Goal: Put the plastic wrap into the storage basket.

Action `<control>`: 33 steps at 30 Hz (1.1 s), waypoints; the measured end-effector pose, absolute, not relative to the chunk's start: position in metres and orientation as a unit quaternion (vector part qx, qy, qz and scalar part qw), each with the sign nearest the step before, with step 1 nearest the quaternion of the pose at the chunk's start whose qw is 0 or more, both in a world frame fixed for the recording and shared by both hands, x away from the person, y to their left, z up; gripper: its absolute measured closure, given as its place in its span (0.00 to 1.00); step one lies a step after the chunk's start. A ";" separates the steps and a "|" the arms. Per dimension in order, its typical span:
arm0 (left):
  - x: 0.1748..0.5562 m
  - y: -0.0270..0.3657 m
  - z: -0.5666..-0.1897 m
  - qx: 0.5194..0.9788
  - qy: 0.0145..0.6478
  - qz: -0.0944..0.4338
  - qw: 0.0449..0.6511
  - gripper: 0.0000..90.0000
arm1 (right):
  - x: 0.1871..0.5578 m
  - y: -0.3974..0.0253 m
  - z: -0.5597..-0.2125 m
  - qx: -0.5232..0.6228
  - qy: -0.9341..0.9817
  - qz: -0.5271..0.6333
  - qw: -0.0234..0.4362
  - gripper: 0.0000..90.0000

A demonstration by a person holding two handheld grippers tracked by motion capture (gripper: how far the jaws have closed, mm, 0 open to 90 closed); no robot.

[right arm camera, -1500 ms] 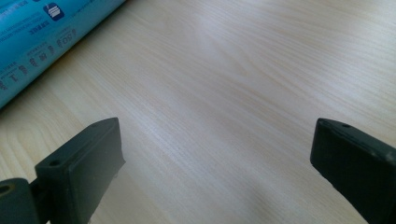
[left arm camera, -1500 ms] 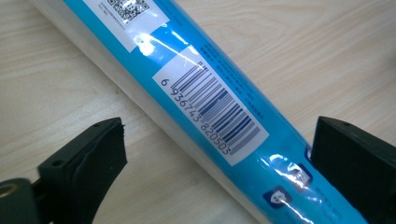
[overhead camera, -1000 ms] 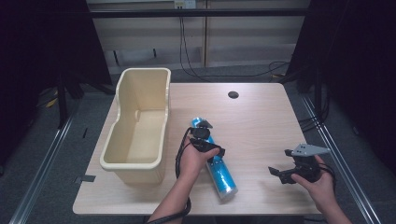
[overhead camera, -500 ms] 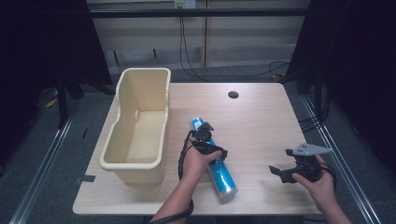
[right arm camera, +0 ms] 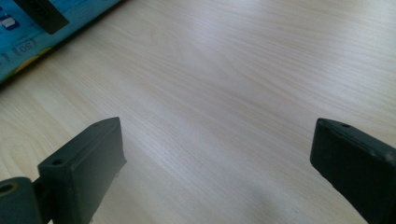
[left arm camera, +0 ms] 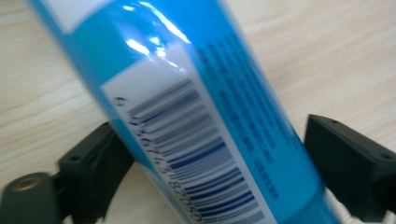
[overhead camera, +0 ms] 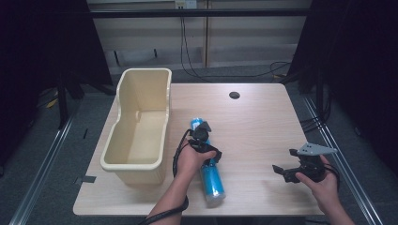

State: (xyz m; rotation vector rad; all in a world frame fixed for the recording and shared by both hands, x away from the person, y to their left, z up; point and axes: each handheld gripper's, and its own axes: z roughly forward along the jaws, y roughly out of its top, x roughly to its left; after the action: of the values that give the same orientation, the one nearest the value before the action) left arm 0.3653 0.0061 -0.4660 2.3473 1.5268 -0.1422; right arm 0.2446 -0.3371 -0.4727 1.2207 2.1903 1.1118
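Lowered onto the blue tube (left arm camera: 196,116), left gripper (overhead camera: 202,140) straddles it, jaws wide.

Blue cylindrical tube (overhead camera: 210,176) with barcode label, flat on the wooden table (overhead camera: 263,126); beside cream tub (overhead camera: 141,126)

The left hand (overhead camera: 187,161) comes in from the bottom of the high view and reaches toward 12 o'clock. It holds the left gripper (overhead camera: 202,140) low over the middle of the table, and the gripper points to about 1 o'clock. In the left gripper view its two black jaws stand apart, one on each side.

The right hand (overhead camera: 321,180) sits at about 4 o'clock. It holds the right gripper (overhead camera: 286,171), which points toward 9 o'clock. In the right gripper view its jaws are spread wide apart.
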 end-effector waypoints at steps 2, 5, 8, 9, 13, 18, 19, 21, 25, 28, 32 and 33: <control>0.366 0.009 -0.465 0.826 0.536 -0.046 0.165 0.15 | 0.244 -0.337 -0.472 0.439 0.781 0.398 0.197 0.03; 0.367 0.010 -0.463 0.839 0.524 -0.035 0.141 0.16 | 0.244 -0.338 -0.472 0.439 0.780 0.398 0.199 0.03; 0.368 0.009 -0.461 0.847 0.515 -0.014 0.128 0.18 | 0.244 -0.338 -0.472 0.439 0.779 0.399 0.203 0.03; 0.368 0.009 -0.461 0.847 0.515 -0.014 0.128 0.19 | 0.244 -0.338 -0.472 0.439 0.779 0.399 0.203 0.03; 0.367 0.012 -0.464 0.840 0.520 -0.004 0.151 0.20 | 0.244 -0.338 -0.471 0.443 0.777 0.399 0.201 0.03; 0.366 0.011 -0.470 0.839 0.522 0.000 0.157 0.20 | 0.244 -0.338 -0.471 0.442 0.777 0.400 0.202 0.03; 0.367 0.010 -0.472 0.833 0.533 -0.008 0.150 0.21 | 0.244 -0.338 -0.471 0.442 0.777 0.400 0.203 0.03; 0.366 0.008 -0.473 0.826 0.543 -0.006 0.148 0.22 | 0.244 -0.339 -0.471 0.441 0.777 0.401 0.202 0.03; 0.366 0.006 -0.472 0.824 0.549 -0.003 0.139 0.24 | 0.244 -0.339 -0.471 0.442 0.776 0.400 0.203 0.03; 0.367 0.007 -0.470 0.816 0.563 -0.009 0.131 0.25 | 0.244 -0.338 -0.471 0.443 0.777 0.399 0.201 0.03; 0.370 0.012 -0.468 0.799 0.587 -0.032 0.128 0.29 | 0.244 -0.339 -0.470 0.442 0.775 0.401 0.207 0.03; 0.370 0.012 -0.468 0.799 0.587 -0.032 0.128 0.29 | 0.244 -0.339 -0.470 0.442 0.775 0.401 0.207 0.03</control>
State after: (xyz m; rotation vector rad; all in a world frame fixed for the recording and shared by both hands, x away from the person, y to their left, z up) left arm 0.3697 0.0123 -0.4685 2.3241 1.7072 -0.0926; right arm 0.2435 -0.3392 -0.4699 1.2304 2.1592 1.1179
